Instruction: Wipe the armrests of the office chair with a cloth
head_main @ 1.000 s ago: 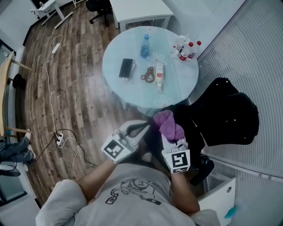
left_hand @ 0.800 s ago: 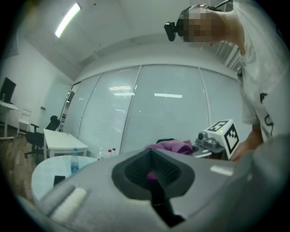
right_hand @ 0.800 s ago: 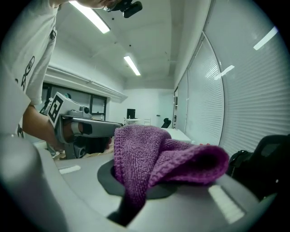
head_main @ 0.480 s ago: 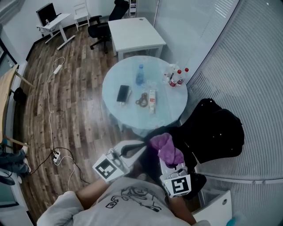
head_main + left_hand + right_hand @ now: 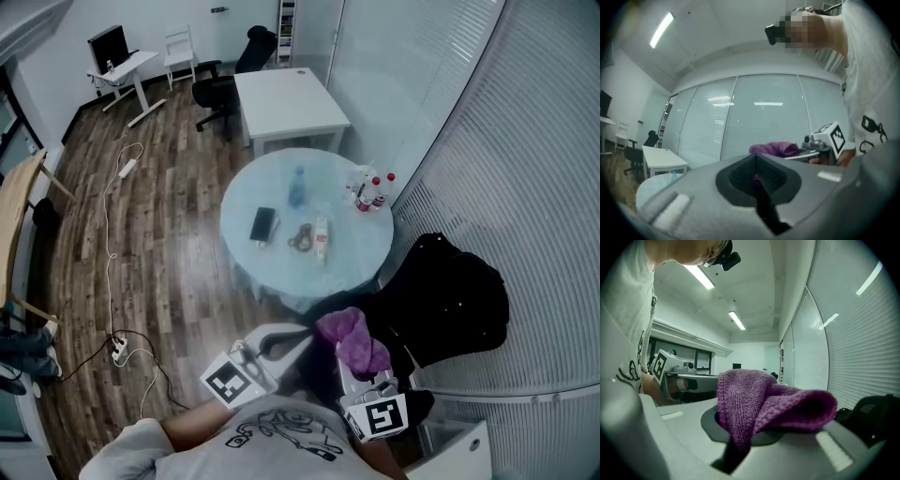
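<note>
The purple terry cloth (image 5: 352, 339) is bunched and folded over, pinched in the right claw (image 5: 740, 441). The black office chair (image 5: 450, 300) stands just beside it, near the round table (image 5: 347, 253); its armrests are indistinct.

The cloth (image 5: 759, 404) is purple with a ribbed, knitted-looking weave. The left claw (image 5: 757, 180) and right claw (image 5: 733, 453) are pale grey with darker grey recesses, and their cubes carry black-and-white square markers. The office chair (image 5: 441, 300) is black. The round tabletop (image 5: 370, 258) is pale blue. The floor (image 5: 141, 253) is streaky brown wood planks. The bottles (image 5: 375, 195) have red caps.
</note>
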`<state>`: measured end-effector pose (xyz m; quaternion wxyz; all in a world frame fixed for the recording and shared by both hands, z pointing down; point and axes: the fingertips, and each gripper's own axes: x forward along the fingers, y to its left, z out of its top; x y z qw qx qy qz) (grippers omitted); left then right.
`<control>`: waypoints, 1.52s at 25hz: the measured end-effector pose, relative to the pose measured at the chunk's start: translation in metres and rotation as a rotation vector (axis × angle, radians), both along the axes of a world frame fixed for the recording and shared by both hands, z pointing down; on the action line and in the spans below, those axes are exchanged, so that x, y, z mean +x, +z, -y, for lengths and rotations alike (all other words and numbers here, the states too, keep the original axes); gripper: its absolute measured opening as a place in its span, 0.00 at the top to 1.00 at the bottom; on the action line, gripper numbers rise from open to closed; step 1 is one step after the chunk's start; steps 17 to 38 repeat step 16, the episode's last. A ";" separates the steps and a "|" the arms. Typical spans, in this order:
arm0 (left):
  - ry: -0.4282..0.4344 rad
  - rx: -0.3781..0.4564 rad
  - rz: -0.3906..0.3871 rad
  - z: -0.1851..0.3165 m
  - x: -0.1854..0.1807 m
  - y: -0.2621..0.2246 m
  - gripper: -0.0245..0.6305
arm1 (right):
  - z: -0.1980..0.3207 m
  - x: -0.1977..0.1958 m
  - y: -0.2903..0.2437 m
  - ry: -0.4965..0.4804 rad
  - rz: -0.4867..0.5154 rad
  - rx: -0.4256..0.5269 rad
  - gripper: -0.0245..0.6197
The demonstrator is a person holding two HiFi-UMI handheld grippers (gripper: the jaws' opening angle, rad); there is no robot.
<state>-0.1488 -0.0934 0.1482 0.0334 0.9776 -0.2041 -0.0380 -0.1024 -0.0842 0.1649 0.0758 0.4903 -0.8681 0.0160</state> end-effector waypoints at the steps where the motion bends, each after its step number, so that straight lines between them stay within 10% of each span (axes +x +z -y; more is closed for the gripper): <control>1: 0.001 -0.001 0.000 -0.001 0.000 -0.001 0.96 | -0.001 0.000 -0.001 0.001 0.002 0.001 0.91; 38: 0.013 -0.002 -0.012 -0.006 0.003 -0.006 0.96 | -0.005 0.004 -0.010 0.008 0.035 0.005 0.91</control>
